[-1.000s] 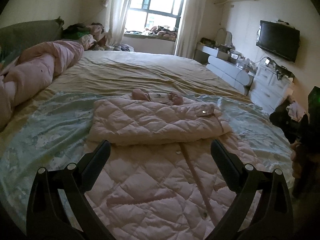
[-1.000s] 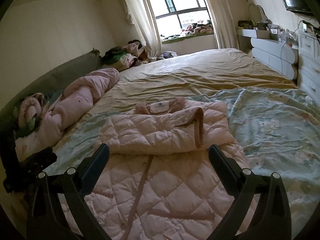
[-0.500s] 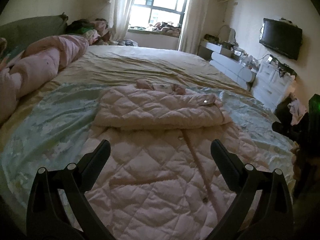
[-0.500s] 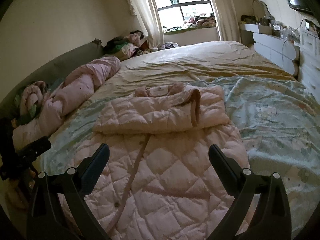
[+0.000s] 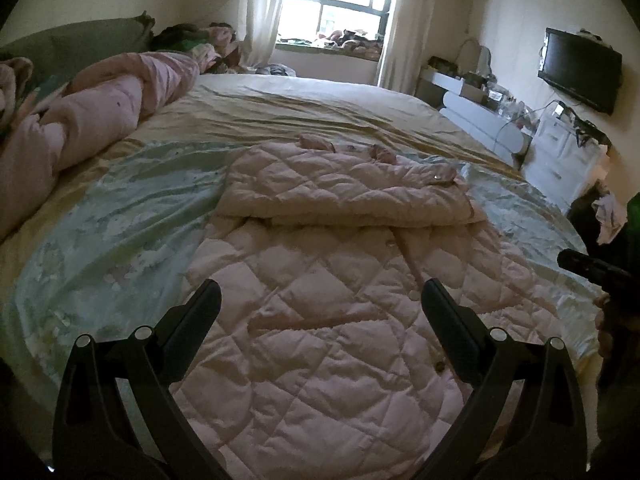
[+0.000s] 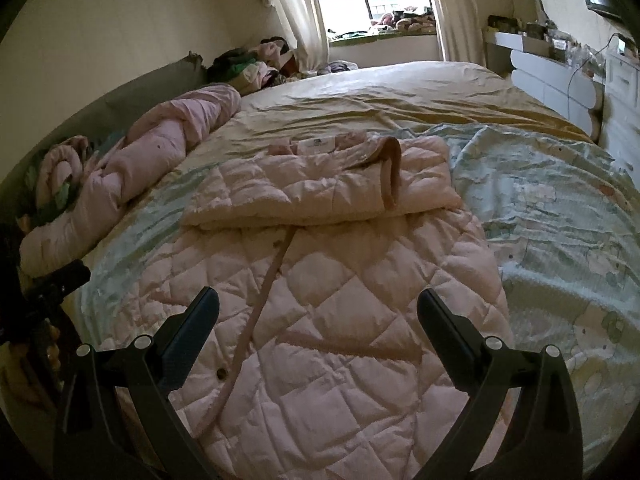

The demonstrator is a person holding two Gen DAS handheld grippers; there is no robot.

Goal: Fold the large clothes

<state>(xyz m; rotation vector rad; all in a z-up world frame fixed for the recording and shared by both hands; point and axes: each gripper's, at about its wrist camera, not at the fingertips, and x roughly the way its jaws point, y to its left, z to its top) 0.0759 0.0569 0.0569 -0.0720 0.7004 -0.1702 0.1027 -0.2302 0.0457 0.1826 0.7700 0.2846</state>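
Observation:
A pale pink quilted coat (image 5: 320, 320) (image 6: 320, 320) lies flat on the bed, collar far from me. Both sleeves (image 5: 344, 196) (image 6: 320, 196) are folded across its chest in a thick band. The hem reaches toward the near bed edge. My left gripper (image 5: 320, 308) hovers open over the lower left half of the coat, nothing between its fingers. My right gripper (image 6: 318, 308) hovers open over the lower half, by the front placket (image 6: 256, 320), empty too. The right gripper's tip (image 5: 592, 270) shows at the right edge of the left wrist view.
A light green patterned sheet (image 5: 112, 216) (image 6: 560, 200) lies under the coat on a yellow bedspread (image 5: 304, 108). A rolled pink quilt (image 5: 80, 120) (image 6: 152, 148) lies along the left side. White drawers (image 5: 560, 156) and a wall TV (image 5: 580, 68) stand right.
Both grippers have drawn back toward the near edge and tilted down; more of the coat's lower half and hem fills the views. Both stay open and the coat has not moved.

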